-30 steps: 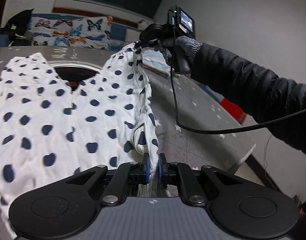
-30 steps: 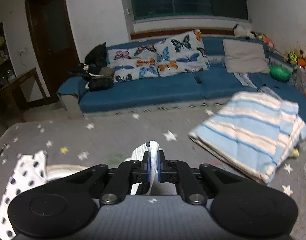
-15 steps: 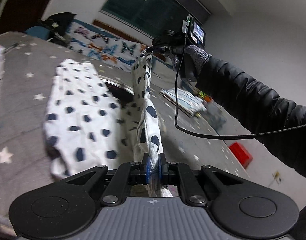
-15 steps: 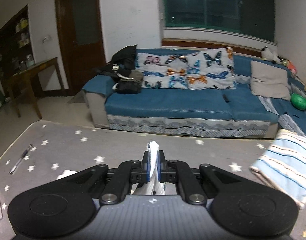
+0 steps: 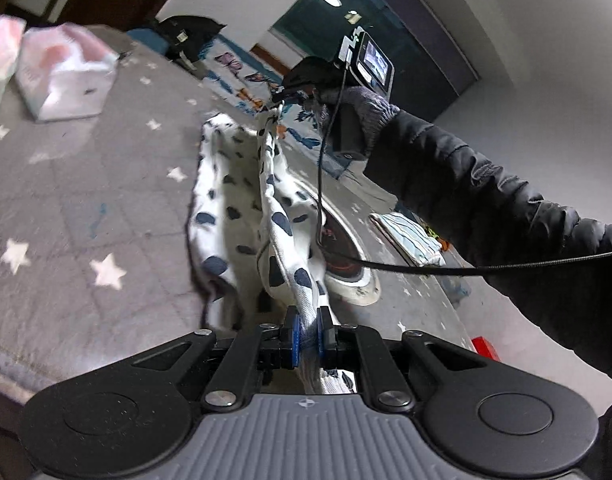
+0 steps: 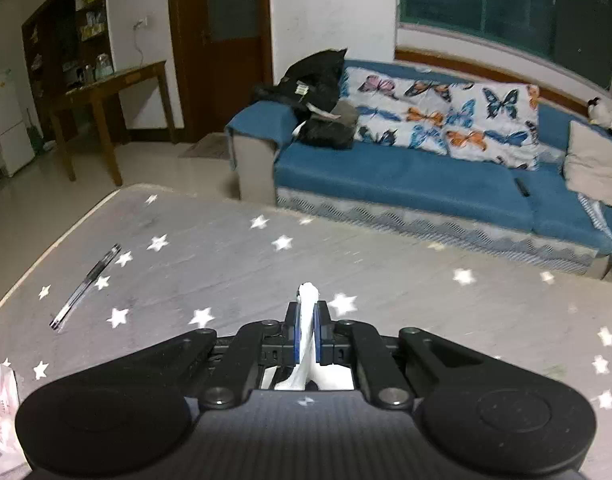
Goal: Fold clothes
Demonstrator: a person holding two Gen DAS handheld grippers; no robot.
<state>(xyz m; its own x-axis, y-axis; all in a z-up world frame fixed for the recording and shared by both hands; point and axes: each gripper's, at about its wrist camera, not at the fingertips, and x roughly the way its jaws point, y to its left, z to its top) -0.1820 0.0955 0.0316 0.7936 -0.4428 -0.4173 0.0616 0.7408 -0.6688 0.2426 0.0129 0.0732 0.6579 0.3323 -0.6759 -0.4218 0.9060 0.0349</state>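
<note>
1. We see the left gripper [image 5: 307,332] at the lower centre of its frame, jaws clamped on one end of the dotted cloth [image 5: 279,216].
2. The cloth's gathered edge runs taut from that clamp up the middle of the frame to the right gripper [image 5: 279,98], which pinches the far end at upper centre.
3. So the long axis lies straight between our two grippers, bottom to top in the left view.
4. The rest of the cloth hangs off that edge to the left, sagging onto the grey star mat [image 5: 85,200].
5. In the right view the right gripper is closed on a white tuft at lower centre, bare mat ahead, a pen [image 6: 85,286] at left.
6. We judge the next lay-down goes leftward; both grippers hold an end, neither nearer.
</note>
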